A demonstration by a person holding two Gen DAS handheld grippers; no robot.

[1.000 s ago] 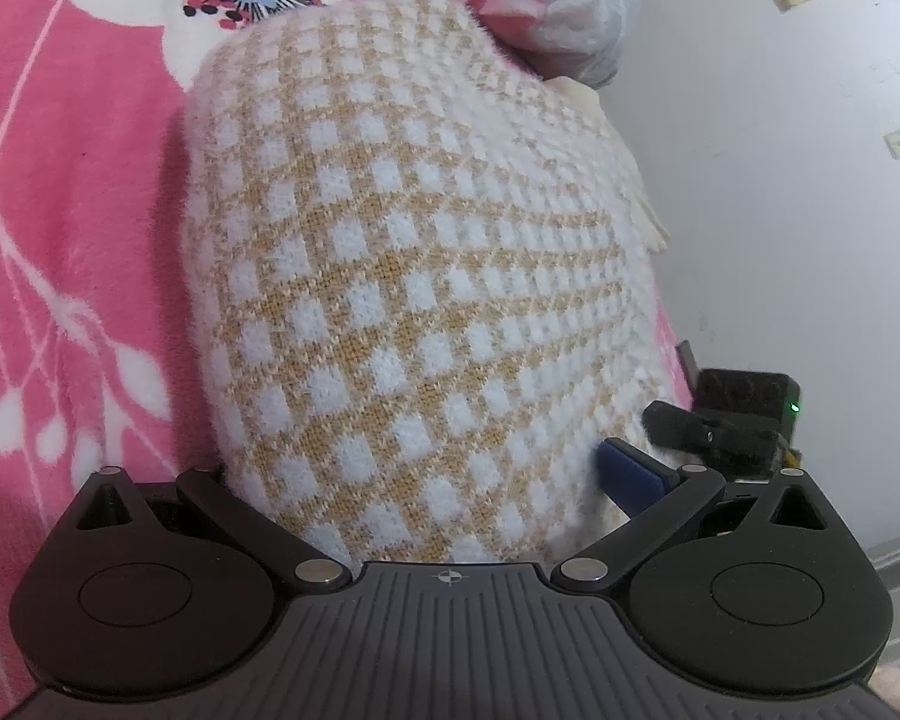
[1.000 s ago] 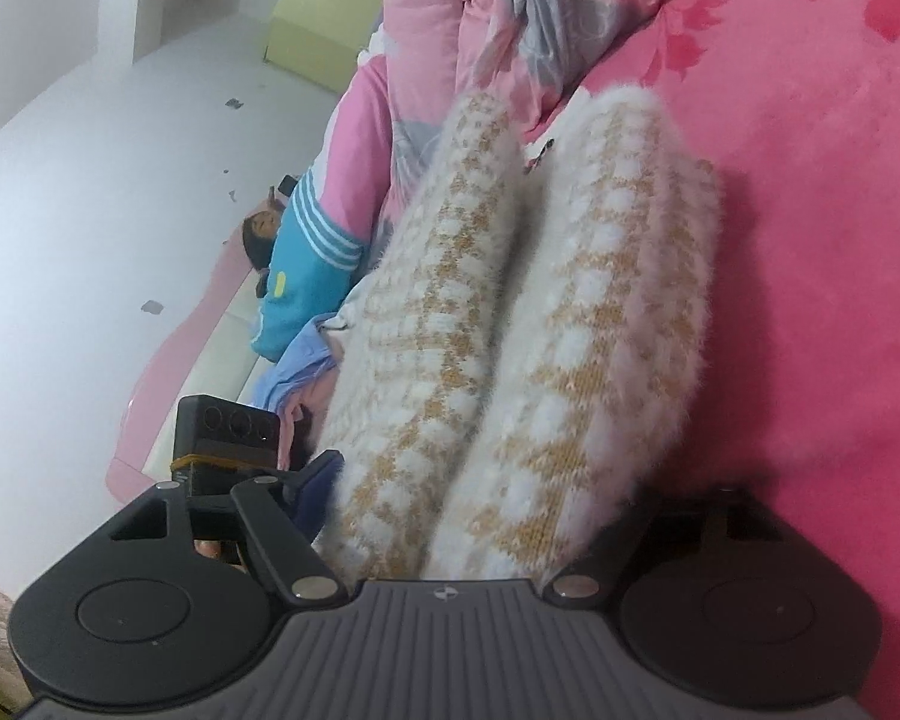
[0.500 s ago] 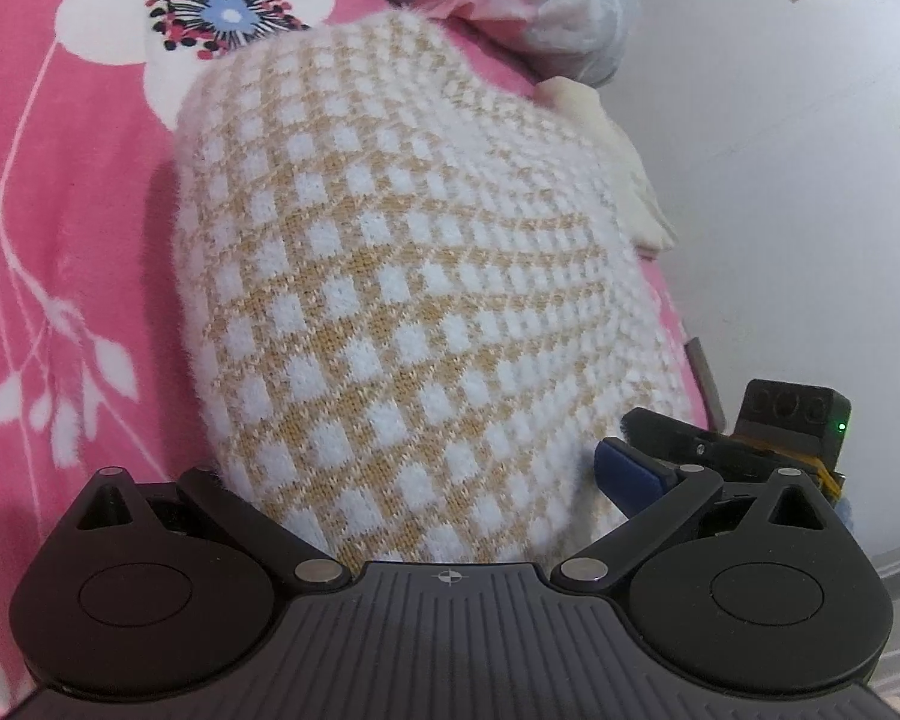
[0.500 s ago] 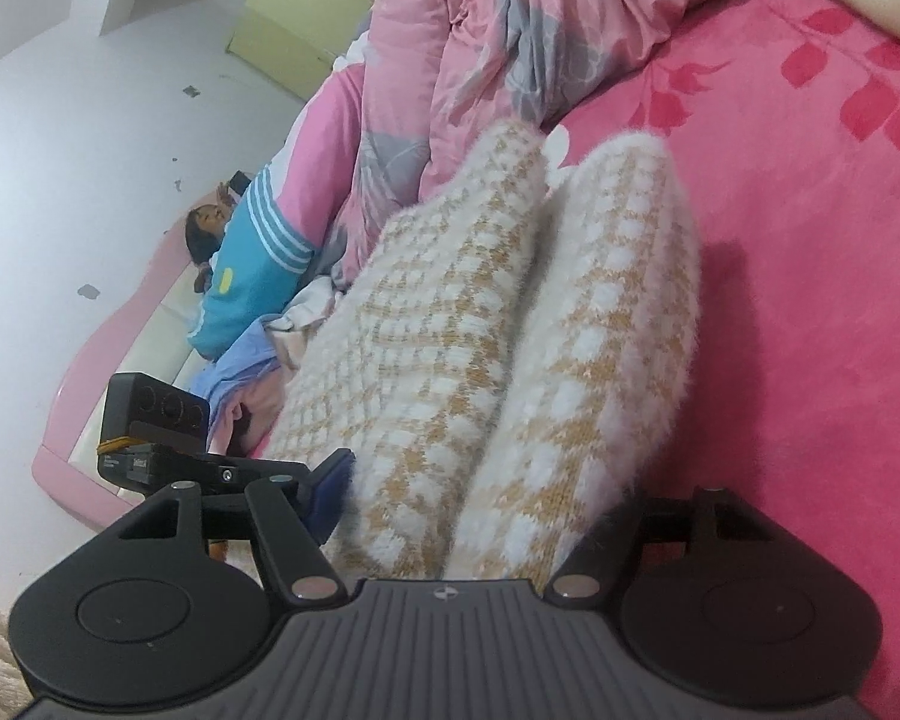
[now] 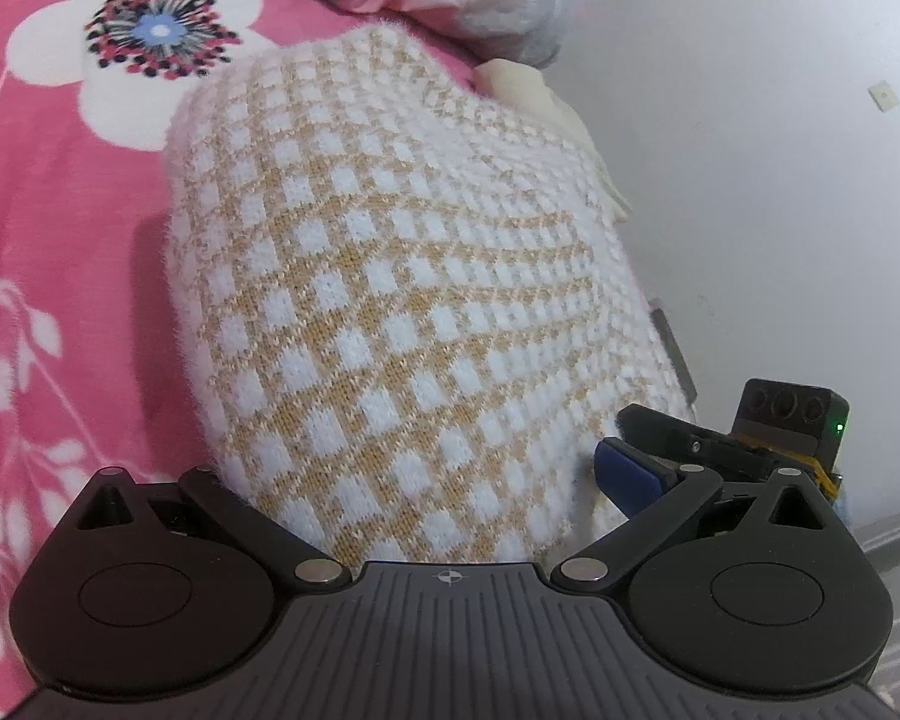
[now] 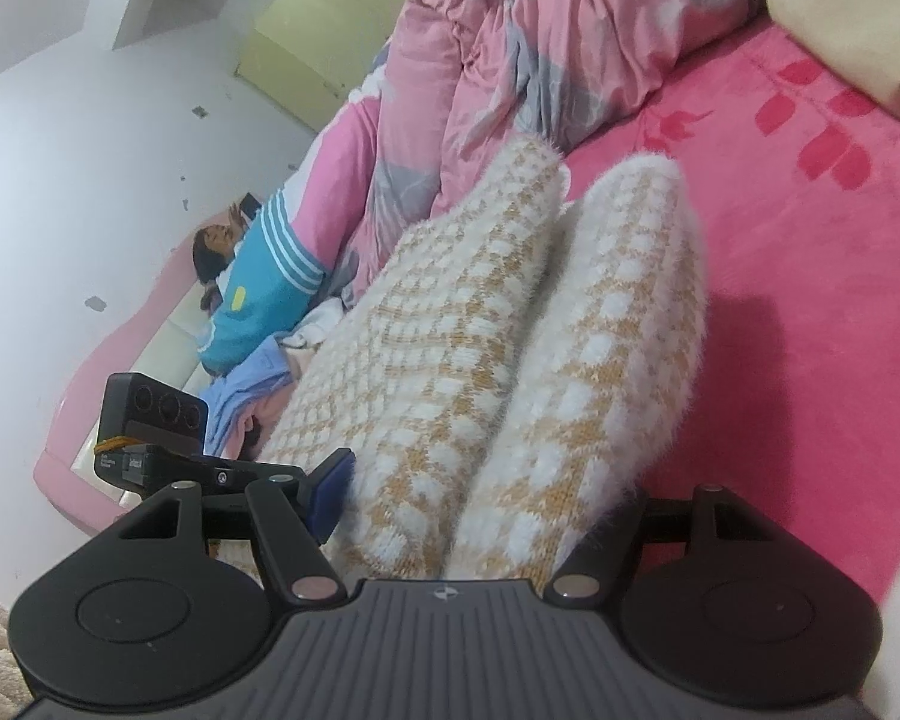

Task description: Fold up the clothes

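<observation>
Lower centre of each frame: left claw [image 5: 426,492] and right claw [image 6: 480,498] both clamped on fluffy checked sweater [image 5: 390,300], doubled into two rolls. Beyond, pink floral bed [image 5: 48,192]; upper frame, crumpled quilt [image 6: 540,42].

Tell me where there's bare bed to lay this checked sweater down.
Free: the pink blanket right of the checked sweater, up to the folded cream towel; in the left wrist view, the patch left of it below the flower print. Crowded: the bunched duvet and blue striped garment.
</observation>
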